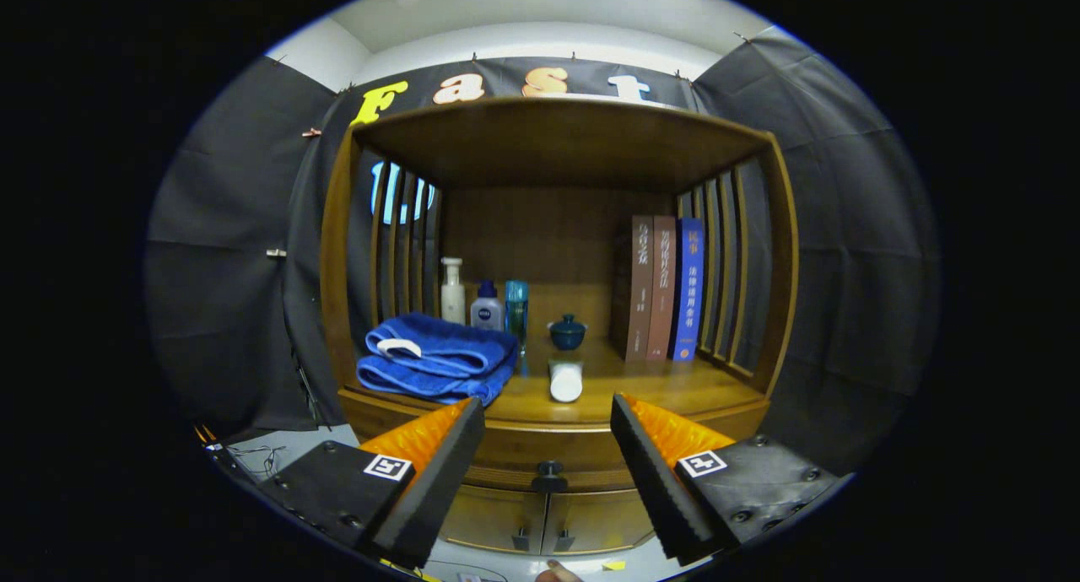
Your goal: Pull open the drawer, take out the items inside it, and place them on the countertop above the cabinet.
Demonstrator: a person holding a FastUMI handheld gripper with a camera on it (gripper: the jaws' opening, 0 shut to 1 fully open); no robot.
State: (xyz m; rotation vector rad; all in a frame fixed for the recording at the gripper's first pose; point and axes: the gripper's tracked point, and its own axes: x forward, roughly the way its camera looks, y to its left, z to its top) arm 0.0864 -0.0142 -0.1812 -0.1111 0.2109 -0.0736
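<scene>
Holding the gripper [548,447] with jaws spread wide and empty, we face the cabinet. The drawer [540,447] looks shut, its dark knob [549,476] sitting between the jaws, slightly ahead and low. The drawer front runs sideways across our approach. On the tabletop [675,388] above: blue towel [439,358], white tube [565,380], books [666,288].

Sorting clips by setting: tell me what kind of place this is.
Probably a staged home corner in a recording booth: a wooden cabinet with books, toiletry bottles and a folded blue towel, with black cloth hung around it. The gripper has its jaws open.
</scene>
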